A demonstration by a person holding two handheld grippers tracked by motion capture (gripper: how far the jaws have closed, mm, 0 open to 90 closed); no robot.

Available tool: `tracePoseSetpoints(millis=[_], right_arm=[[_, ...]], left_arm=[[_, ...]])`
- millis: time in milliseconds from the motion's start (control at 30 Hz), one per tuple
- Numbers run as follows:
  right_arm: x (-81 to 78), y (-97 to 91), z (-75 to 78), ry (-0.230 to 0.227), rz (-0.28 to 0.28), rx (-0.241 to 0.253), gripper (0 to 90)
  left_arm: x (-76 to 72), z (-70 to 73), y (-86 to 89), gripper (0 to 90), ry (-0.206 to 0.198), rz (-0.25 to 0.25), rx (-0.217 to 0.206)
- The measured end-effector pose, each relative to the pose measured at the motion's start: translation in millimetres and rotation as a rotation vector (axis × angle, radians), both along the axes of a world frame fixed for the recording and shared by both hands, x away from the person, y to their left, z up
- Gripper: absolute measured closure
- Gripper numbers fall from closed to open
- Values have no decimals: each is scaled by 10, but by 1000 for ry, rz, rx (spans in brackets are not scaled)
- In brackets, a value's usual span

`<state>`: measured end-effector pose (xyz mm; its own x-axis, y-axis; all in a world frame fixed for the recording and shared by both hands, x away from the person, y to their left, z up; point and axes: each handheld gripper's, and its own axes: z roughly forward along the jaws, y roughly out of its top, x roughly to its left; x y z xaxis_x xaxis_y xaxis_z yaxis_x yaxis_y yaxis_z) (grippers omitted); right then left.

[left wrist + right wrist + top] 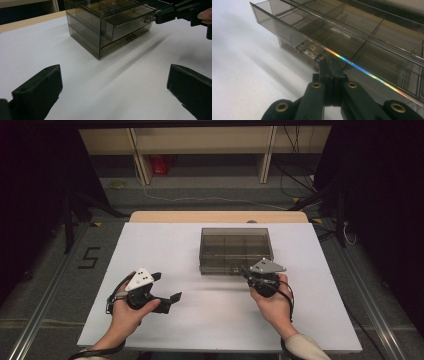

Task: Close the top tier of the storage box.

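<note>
- Drawer box stands mid-desk; smoky clear plastic, judged light, stiff, slick, likely to skid.
- Upper drawer slightly out; its small knob is the proper hold.
- Right claw clamped on that knob.
- Left claw gapes wide, empty, well short of the box.

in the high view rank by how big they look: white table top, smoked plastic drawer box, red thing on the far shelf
1. White table top: largest by far.
2. Smoked transparent plastic drawer box.
3. Red thing on the far shelf: looks smallest, though it lies farther away, so true size is unsure.
</note>
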<state>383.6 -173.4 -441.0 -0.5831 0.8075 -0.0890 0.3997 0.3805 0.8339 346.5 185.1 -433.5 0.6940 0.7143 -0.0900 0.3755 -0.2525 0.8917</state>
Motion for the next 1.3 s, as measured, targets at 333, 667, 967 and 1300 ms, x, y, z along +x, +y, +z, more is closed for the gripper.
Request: tracePoseSetpoints(millis=[333,667,967,1300], right_arm=[[32,3,8,0,-9,5,900],[59,9,9,-3,-16,6,900],[101,17,5,-6,-26,8,900],[155,25,2,-13,-34,8,900]], left_arm=[[2,0,3,0,0,-1,1],[3,-2,2,0,0,-1,3],[4,-6,2,0,1,0,3],[7,-9,4,0,1,0,4]])
